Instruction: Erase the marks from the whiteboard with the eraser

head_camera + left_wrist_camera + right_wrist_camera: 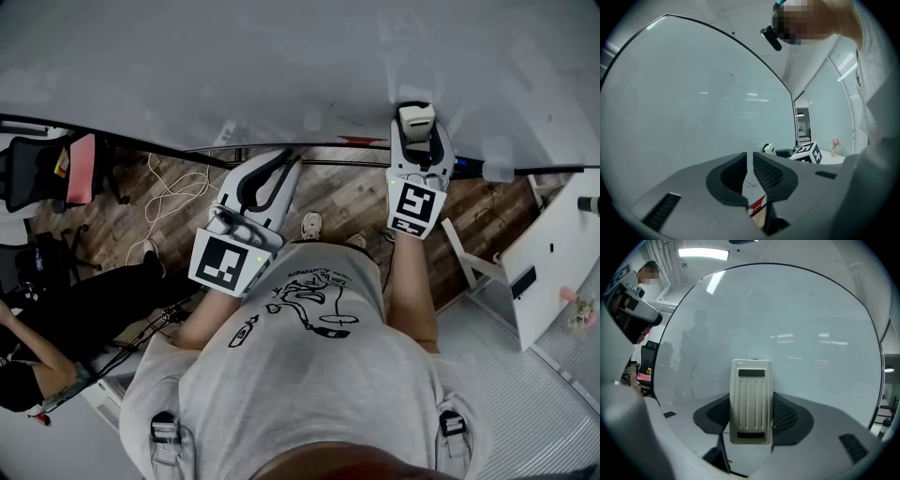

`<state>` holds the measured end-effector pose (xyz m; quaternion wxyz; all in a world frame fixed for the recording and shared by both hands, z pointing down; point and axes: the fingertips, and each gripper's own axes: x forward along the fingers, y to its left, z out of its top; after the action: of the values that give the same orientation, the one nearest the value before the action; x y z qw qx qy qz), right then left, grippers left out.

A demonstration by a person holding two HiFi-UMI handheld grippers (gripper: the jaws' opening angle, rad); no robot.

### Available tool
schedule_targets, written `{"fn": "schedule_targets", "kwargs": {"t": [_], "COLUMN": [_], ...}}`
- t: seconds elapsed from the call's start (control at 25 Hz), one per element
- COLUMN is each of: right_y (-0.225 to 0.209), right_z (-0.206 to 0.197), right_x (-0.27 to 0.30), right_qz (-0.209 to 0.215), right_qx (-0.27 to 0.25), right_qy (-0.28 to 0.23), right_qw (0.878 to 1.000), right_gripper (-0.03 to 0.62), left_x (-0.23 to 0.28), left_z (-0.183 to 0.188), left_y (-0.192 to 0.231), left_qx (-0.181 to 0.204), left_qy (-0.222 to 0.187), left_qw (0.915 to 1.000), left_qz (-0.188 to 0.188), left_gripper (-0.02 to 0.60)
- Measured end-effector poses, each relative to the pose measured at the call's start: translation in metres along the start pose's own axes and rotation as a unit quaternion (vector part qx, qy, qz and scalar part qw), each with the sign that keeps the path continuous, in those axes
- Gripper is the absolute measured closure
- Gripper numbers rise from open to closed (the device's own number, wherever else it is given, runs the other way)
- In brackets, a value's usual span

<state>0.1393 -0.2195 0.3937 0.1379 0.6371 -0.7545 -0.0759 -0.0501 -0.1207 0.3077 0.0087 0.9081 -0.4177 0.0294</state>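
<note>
The head view looks steeply down from above, with the whiteboard [281, 66] filling the upper frame. Both gripper views face this same whiteboard closely, along their own jaws.

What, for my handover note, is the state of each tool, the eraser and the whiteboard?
left tool: shut, nothing between its jaws.
right tool: shut on the eraser.
eraser: gripped upright, facing the whiteboard; contact cannot be told.
whiteboard: upright, mostly clean, a few faint marks show.
</note>
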Motion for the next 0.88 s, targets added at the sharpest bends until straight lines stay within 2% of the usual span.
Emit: {"fn": "schedule_targets", "kwargs": {"t": [0.24,0.52,0.88], "right_y": [-0.044,-0.04,-0.036], "right_z": [-0.025,-0.025,-0.026], "right_x": [-0.005,-0.005,-0.005], "right_qz": [-0.032,-0.057,-0.056], "right_qx": [0.06,0.08,0.104], "right_qy": [-0.02,-0.05,-0.079], "right_qw": [0.997,0.994,0.99], "right_gripper": [0.338,0.338,0.339], "left_x": [-0.004,-0.006,-0.006], "left_z": [-0.003,-0.007,-0.007], "left_y": [0.004,0.004,0.005], "left_qx": [0.002,-0.001,0.002], "left_qy": [0.001,0.011,0.008], "left_qw": [1.0,0.9999,0.9999], "left_qz": [0.003,-0.003,-0.015], "left_gripper": [0.526,0.526,0.526]}}
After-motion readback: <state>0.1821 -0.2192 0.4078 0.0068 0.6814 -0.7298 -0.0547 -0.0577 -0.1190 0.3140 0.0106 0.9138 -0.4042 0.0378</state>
